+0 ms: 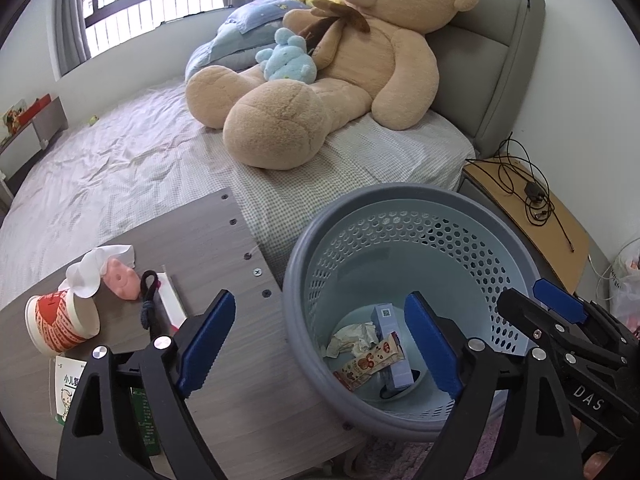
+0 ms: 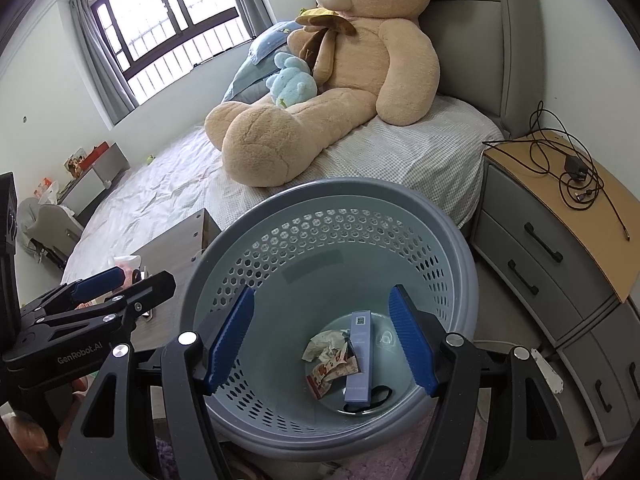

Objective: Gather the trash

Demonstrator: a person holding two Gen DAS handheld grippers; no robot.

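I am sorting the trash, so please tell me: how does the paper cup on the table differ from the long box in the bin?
The paper cup lies tipped on the table, with a white tissue at its mouth; the long box rests inside the bin. The cup is round, red and white; the box is slim, rectangular and pale blue. Both appear discarded.

Wrappers (image 2: 330,368), box (image 2: 359,360) inside upright bin (image 2: 224,256).

Home bedroom. Bed (image 1: 140,168) with wrinkled sheet and grey padded headboard (image 1: 492,60); large teddy bear (image 1: 352,64) sits on bed against headboard, pillows (image 1: 240,36) beside it. Nightstand (image 2: 560,216) with drawers next to bed's head. Barred window (image 2: 168,20) with grey curtains beyond bed.
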